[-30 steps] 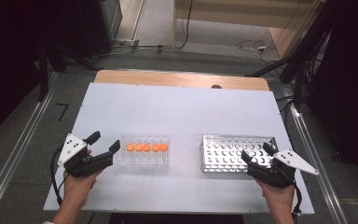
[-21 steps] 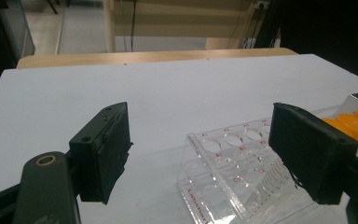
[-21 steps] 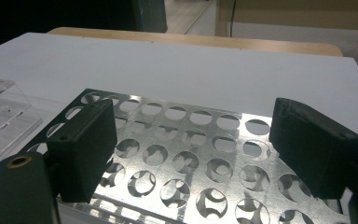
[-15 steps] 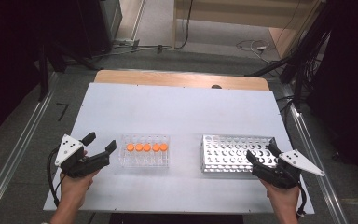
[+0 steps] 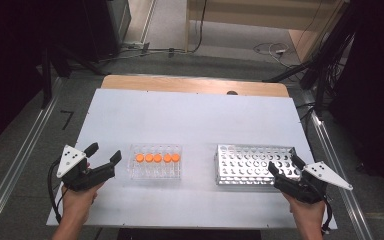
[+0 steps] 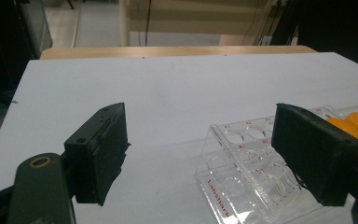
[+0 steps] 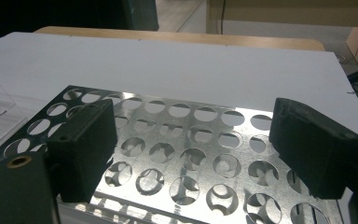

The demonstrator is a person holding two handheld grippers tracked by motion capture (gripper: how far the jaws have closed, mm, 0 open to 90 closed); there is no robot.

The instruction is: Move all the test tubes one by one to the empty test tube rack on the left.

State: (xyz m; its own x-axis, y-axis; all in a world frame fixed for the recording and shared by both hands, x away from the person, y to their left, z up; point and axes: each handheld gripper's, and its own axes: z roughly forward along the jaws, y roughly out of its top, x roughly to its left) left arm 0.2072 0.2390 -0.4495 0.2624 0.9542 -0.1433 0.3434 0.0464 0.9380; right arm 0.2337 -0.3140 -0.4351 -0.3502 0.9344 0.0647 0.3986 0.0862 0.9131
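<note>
Left gripper (image 5: 103, 153), jaws spread and empty, sits at the near left of the white desk (image 5: 190, 115), just left of a clear plastic rack (image 5: 155, 162) carrying five orange-capped tubes (image 5: 157, 158) in one row. Right gripper (image 5: 285, 165), jaws likewise spread and empty, sits at the near right corner of a shiny metal rack (image 5: 255, 164) whose round holes all appear vacant.

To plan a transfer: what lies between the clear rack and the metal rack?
Bare white table separates the clear rack from the metal rack, as the high view shows.
</note>
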